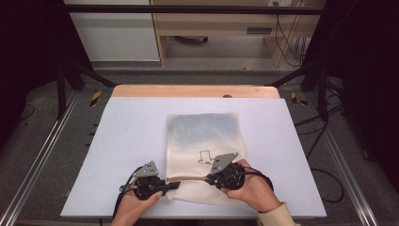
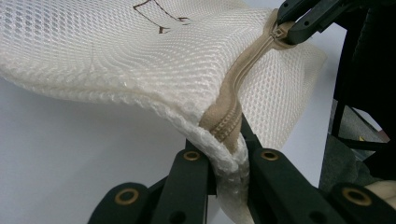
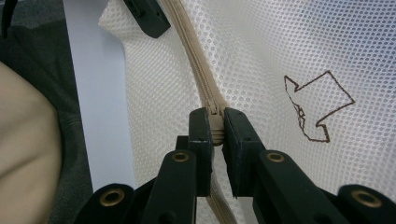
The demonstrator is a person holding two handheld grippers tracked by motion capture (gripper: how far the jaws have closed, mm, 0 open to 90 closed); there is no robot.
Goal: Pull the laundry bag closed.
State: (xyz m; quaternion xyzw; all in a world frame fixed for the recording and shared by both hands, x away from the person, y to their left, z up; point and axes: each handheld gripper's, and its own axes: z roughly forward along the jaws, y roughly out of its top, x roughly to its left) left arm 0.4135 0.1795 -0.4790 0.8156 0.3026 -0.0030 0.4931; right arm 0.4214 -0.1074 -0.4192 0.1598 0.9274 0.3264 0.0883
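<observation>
A white mesh bag point(image 1: 202, 132) lies flat on the pale table top point(image 1: 127, 141), with its beige zipper point(image 2: 233, 88) along the near edge. My left gripper point(image 1: 173, 185) is at the bag's near left corner. In the left gripper view it point(image 2: 228, 145) is shut on that corner, where the zipper ends. My right gripper point(image 1: 210, 178) sits a little to the right on the same edge. In the right gripper view it point(image 3: 215, 122) is shut on the zipper pull point(image 3: 214, 112). The bag point(image 3: 280, 46) carries a brown arrow-like drawing point(image 3: 317, 107).
A wooden strip point(image 1: 195, 91) runs along the table's far edge. Metal rails point(image 1: 42, 155) flank the table, and cables point(image 1: 324, 141) lie on the floor at right. A cabinet point(image 1: 211, 23) stands beyond. A sleeve point(image 3: 25, 154) is close at the left of the right gripper view.
</observation>
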